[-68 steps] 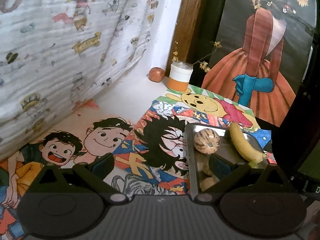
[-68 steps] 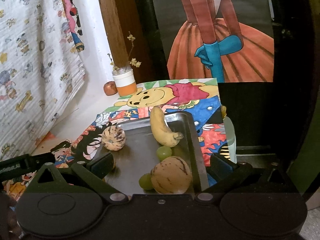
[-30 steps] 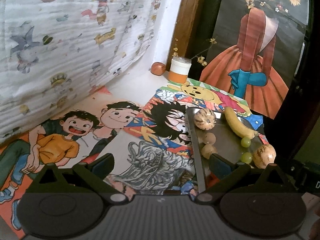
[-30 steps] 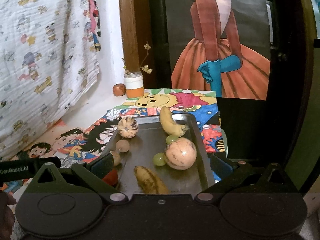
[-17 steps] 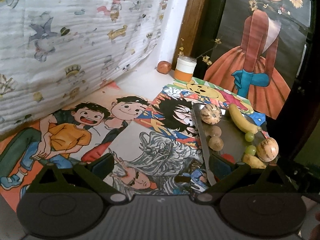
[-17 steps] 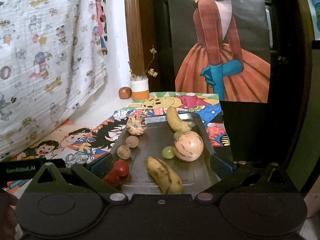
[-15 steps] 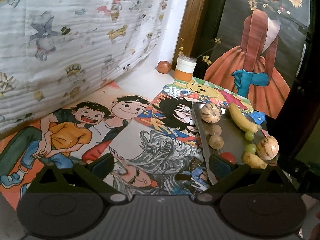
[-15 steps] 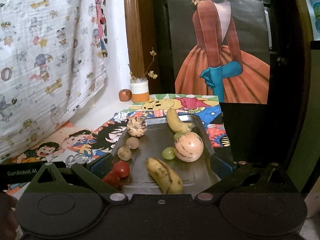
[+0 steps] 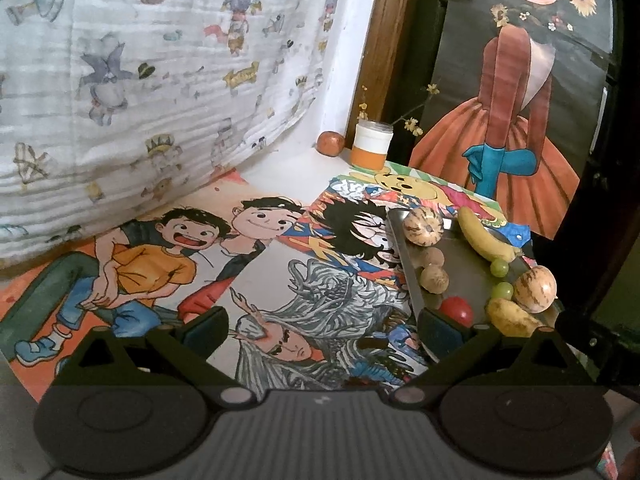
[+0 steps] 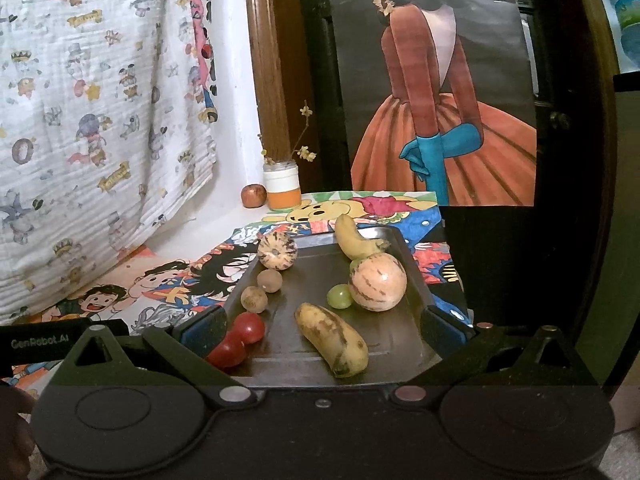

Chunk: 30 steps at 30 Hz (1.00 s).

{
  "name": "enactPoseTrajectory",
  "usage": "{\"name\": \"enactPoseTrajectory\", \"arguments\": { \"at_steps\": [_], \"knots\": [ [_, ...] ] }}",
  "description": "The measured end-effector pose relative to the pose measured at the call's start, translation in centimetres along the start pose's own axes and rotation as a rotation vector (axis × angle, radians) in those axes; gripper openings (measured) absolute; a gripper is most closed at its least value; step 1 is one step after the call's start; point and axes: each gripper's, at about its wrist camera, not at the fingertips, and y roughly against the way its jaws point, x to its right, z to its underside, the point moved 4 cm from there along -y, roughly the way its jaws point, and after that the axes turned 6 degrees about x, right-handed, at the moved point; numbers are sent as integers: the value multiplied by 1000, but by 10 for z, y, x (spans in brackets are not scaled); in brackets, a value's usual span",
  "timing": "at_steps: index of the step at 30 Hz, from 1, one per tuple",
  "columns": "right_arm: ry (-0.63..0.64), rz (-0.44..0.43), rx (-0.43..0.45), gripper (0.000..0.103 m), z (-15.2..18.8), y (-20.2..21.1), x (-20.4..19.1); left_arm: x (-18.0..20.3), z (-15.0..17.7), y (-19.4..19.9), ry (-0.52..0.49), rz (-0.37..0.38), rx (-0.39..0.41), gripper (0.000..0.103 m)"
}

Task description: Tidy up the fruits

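Hovering both claws, left claw (image 9: 322, 326) and right claw (image 10: 322, 322), wide open and empty, I judge the fruit already gathered on the metal tray (image 10: 404, 336); little remains.

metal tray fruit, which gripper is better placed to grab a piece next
Right, probably. The right gripper is open directly over the dark metal tray, the spotted yellow banana between its fingers. The left gripper is open over the cartoon posters, beside the tray.

Dim, soft indoor light falls on both fisheye views, brightest on the white patterned cloth (image 9: 160, 80) up-left of each tool and darkest to the right, with bowed edges, black vignetted corners, mild overall softness and faint sheen on the metal tray (image 10: 304, 264).
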Motion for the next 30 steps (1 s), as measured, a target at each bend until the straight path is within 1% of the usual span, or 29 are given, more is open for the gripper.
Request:
{"name": "enactPoseTrajectory", "arguments": {
  "at_steps": [9, 13, 18, 30],
  "knots": [
    [-10, 1, 17, 103, 6, 11, 4, 4, 6, 12, -42, 5, 37, 103],
    [-12, 0, 42, 103, 8, 16, 5, 4, 5, 18, -58, -12, 80, 103],
    [-4, -4, 53, 103, 11, 19, 5, 2, 5, 24, -64, -21, 112, 103],
    [10, -18, 60, 103, 20, 37, 3, -1, 17, 40, -80, -16, 132, 103]
  ]
}}
